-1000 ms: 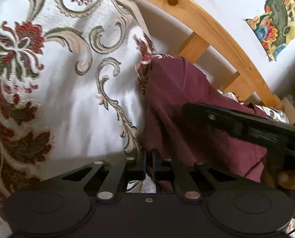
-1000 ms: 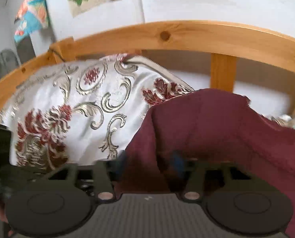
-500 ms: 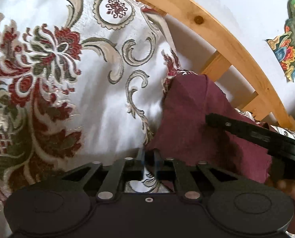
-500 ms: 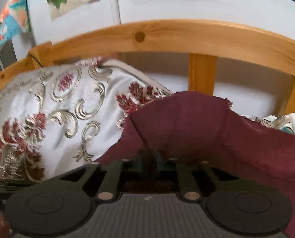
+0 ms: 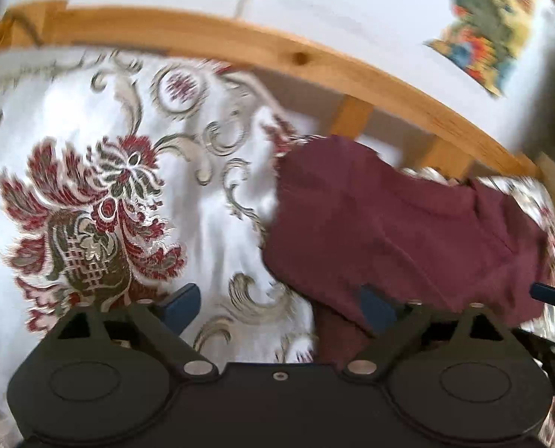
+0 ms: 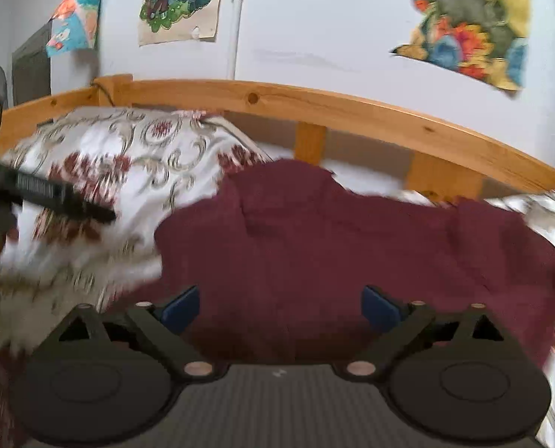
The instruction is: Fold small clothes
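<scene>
The maroon garment (image 6: 352, 246) lies rumpled on the floral bedspread (image 5: 102, 201), just below the wooden bed rail (image 6: 352, 110). The right gripper (image 6: 281, 308) hangs over the garment's near edge; its jaws have just been opening and stand wide, the blue pads (image 6: 182, 308) clear of the cloth. The left gripper (image 5: 277, 308) sits at the garment's left edge, its jaws likewise just opened wide: one pad over the bedspread, the other over the garment, pressing nothing. Above the rail, colourful posters (image 6: 180, 0) hang on the white wall (image 6: 315, 26).
</scene>
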Demonstrator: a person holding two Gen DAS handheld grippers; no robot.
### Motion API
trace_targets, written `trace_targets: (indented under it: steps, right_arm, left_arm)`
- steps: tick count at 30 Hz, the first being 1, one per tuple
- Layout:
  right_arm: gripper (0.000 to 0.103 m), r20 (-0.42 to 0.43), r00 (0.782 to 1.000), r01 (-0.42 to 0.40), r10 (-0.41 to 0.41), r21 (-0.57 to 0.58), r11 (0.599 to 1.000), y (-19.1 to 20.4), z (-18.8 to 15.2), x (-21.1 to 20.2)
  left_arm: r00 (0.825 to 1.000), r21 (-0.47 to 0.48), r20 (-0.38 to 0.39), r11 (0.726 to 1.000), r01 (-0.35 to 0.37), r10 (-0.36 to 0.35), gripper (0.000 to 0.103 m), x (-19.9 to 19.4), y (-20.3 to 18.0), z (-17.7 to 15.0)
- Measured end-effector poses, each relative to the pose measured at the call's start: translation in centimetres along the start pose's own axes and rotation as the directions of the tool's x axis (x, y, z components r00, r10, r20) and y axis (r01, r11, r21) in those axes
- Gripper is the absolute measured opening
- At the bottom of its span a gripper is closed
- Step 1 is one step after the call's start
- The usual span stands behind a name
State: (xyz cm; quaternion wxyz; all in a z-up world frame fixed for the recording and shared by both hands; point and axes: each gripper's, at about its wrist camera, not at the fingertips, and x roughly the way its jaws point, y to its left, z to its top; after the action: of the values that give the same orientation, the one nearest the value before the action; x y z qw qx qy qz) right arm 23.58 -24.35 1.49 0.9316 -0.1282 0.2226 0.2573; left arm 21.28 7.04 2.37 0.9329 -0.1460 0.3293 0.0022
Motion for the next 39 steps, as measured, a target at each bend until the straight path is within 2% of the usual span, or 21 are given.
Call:
trace_targets:
  steps: [4, 8, 12, 15, 19, 21, 26, 28, 32, 35, 37, 39]
  right_arm:
    - [0.103, -0.018, 0.999, 0.049, -0.049, 0.011, 0.999, -0.3, -4.1, -5.5]
    - [0.103, -0.062, 0.994, 0.093, -0.09, 0.049, 0.994, 0.4, -7.7, -9.7]
    - [0.103, -0.13, 0.987, 0.105, -0.092, 0.1, 0.989, 1.1, -10.8, -12.3]
    - [0.103, -0.172, 0.977, 0.14, -0.127, 0.065, 0.988, 2.2, -12.6, -13.6]
    - [0.103, -0.216, 0.962, 0.179, -0.169, 0.028, 0.983, 3.4, -14.3, -13.9]
    - [0.103, -0.227, 0.957, 0.192, -0.178, 0.037, 0.981, 4.0, -14.9, -13.7]
    - [0.103, -0.235, 0.954, 0.204, -0.184, 0.062, 0.977, 4.4, -15.7, -13.2]
    - [0.103, -0.24, 0.951, 0.213, -0.192, 0.063, 0.975, 4.4, -16.0, -12.9]
    - [0.103, -0.246, 0.944, 0.239, -0.221, 0.049, 0.97, 4.6, -16.4, -12.6]
    - [0.103, -0.241, 0.938, 0.264, -0.249, 0.033, 0.964, 4.7, -16.8, -12.7]
    - [0.103, -0.237, 0.923, 0.309, -0.302, -0.007, 0.951, 4.7, -16.9, -12.7]
    - [0.103, -0.236, 0.901, 0.359, -0.364, -0.067, 0.931, 5.0, -17.1, -12.6]
  left_arm:
    - [1.0, 0.113, 0.0, 0.993, 0.023, -0.023, 0.102, -3.5, -1.8, -2.1]
    - [0.998, 0.212, -0.031, 0.976, 0.056, -0.051, 0.102, -6.6, -3.2, -4.9]
    - [0.986, 0.314, -0.099, 0.936, 0.157, -0.133, 0.102, -8.8, -4.0, -8.3]
    - [0.984, 0.401, -0.117, 0.899, 0.173, -0.137, 0.102, -9.5, -4.6, -10.9]
    - [0.989, 0.534, -0.117, 0.833, 0.143, -0.094, 0.102, -9.3, -5.5, -14.4]
    - [0.992, 0.593, -0.123, 0.799, 0.1, -0.033, 0.102, -8.4, -5.8, -15.7]
    - [0.991, 0.723, -0.113, 0.69, 0.03, 0.075, 0.102, -6.0, -6.5, -17.8]
    - [0.991, 0.74, -0.091, 0.673, 0.0, 0.1, 0.103, -5.2, -6.7, -18.0]
    - [0.993, 0.74, -0.026, 0.67, -0.056, 0.112, 0.102, -4.4, -6.8, -17.7]
    - [0.992, 0.765, 0.036, 0.635, -0.102, 0.117, 0.099, -4.3, -7.0, -17.9]
    - [0.989, 0.783, 0.073, 0.607, -0.135, 0.125, 0.093, -4.5, -7.1, -18.1]
    - [0.987, 0.788, 0.095, 0.596, -0.154, 0.129, 0.088, -4.7, -7.1, -18.1]
